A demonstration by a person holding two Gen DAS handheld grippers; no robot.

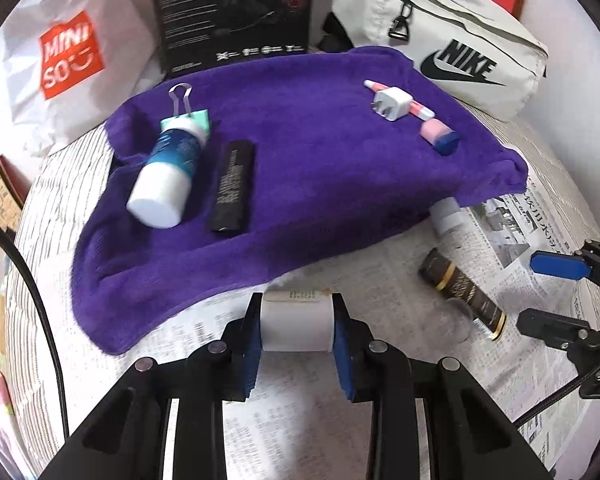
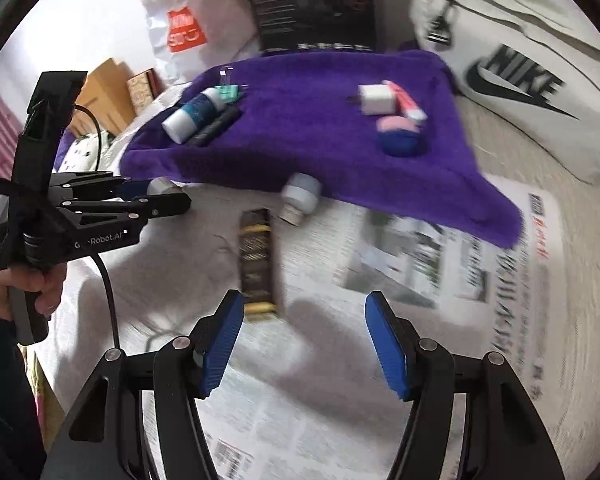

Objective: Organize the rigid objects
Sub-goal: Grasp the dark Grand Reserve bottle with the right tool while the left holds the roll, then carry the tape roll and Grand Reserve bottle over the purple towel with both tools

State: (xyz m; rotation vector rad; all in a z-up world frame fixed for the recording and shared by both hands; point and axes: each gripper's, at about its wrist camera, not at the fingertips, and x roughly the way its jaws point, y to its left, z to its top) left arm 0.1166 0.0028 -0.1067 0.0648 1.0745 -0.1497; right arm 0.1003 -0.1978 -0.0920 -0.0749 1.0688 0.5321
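Observation:
My left gripper (image 1: 297, 326) is shut on a white cylindrical bottle (image 1: 296, 326), held just off the near edge of the purple towel (image 1: 300, 152). On the towel lie a white and teal bottle (image 1: 166, 176), a black tube (image 1: 232, 188), a binder clip (image 1: 186, 106), a white plug (image 1: 392, 102), a pink pen (image 1: 416, 110) and a pink and blue cylinder (image 1: 440, 138). My right gripper (image 2: 304, 344) is open and empty above the newspaper, near a black and gold tube (image 2: 256, 260). A small white bottle (image 2: 302, 196) lies at the towel's edge.
Newspaper (image 2: 440, 260) covers the surface. Behind the towel stand a white Miniso bag (image 1: 72, 60), a black box (image 1: 236, 8) and a white Nike bag (image 1: 460, 52). Cardboard boxes (image 2: 108, 88) sit at far left. The left gripper also shows in the right wrist view (image 2: 168, 196).

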